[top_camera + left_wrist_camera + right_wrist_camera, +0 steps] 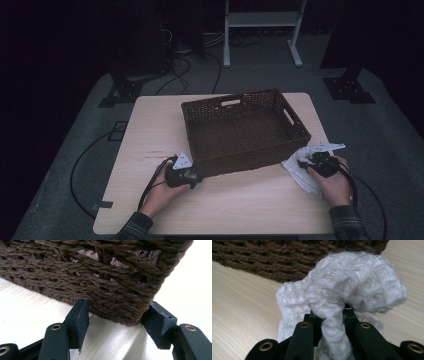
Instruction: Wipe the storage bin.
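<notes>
The brown wicker basket (245,131) sits on the worktop (150,130) with nothing visible inside it. The white cloth (303,171) lies on the worktop just beside the basket's near right corner, bunched up. The right gripper (306,164) has its fingers clenched on a fold of the cloth. The left gripper (196,176) has its fingers spread, bracketing the basket's near left corner. The likely job, putting the cloth into the basket, looks barely begun: gripped, not yet lifted over the rim.
</notes>
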